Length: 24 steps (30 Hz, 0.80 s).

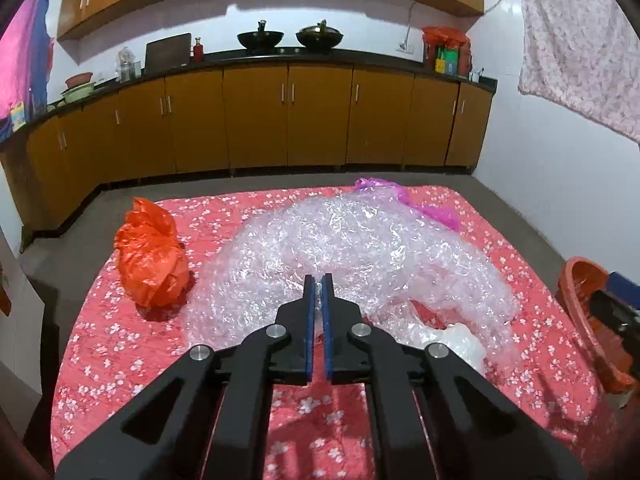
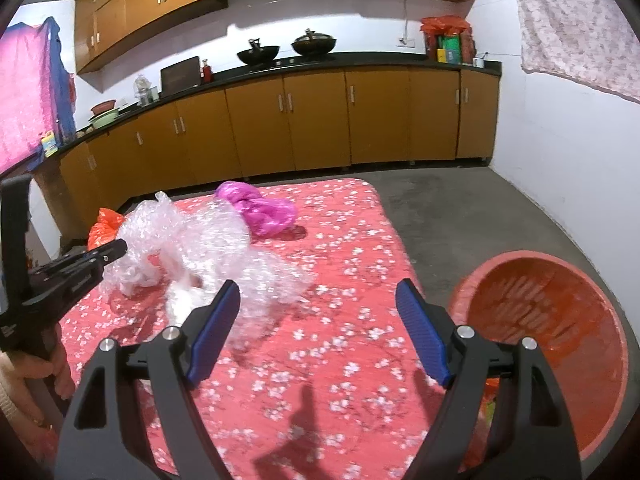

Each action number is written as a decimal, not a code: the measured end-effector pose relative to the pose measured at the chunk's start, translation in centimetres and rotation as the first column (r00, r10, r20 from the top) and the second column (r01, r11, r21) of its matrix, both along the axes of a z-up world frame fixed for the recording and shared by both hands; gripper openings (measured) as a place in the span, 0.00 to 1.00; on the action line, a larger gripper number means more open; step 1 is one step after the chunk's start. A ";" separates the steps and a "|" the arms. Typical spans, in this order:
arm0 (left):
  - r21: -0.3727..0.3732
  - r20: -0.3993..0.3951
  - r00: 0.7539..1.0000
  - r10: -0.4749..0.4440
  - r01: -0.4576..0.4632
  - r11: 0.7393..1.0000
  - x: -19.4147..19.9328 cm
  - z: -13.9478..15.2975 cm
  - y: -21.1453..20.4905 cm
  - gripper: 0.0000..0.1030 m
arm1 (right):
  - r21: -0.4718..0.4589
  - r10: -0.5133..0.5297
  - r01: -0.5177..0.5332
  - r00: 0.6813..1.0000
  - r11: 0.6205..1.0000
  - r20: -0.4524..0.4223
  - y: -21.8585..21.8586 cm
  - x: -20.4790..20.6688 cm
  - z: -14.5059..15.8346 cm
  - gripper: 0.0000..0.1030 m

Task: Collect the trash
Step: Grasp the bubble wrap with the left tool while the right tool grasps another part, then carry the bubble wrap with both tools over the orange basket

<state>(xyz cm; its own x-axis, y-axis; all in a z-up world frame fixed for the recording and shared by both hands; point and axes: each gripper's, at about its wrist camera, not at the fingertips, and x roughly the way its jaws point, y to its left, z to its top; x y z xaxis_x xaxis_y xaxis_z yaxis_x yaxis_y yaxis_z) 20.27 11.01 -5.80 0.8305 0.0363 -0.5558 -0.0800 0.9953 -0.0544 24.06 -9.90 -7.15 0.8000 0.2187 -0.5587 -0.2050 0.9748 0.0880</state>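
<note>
Left tool (image 1: 319, 283) is clenched on the crinkly clear bubble-wrap sheet (image 1: 360, 240) for binning; right tool (image 2: 318, 292) is left released, round red plastic basket (image 2: 540, 320) at 3 o'clock.

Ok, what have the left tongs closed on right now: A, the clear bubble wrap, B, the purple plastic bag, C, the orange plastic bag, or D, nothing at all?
A: the left tongs are pinched shut on an edge of the clear bubble wrap, while the orange bag and purple bag lie untouched on the floral cloth.
</note>
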 end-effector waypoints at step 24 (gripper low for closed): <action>-0.026 0.088 0.995 0.037 -0.035 0.999 -3.5 3.0 3.1 0.03 | -0.022 0.146 -0.151 0.976 0.988 -0.159 8.0 5.2 -3.6 0.10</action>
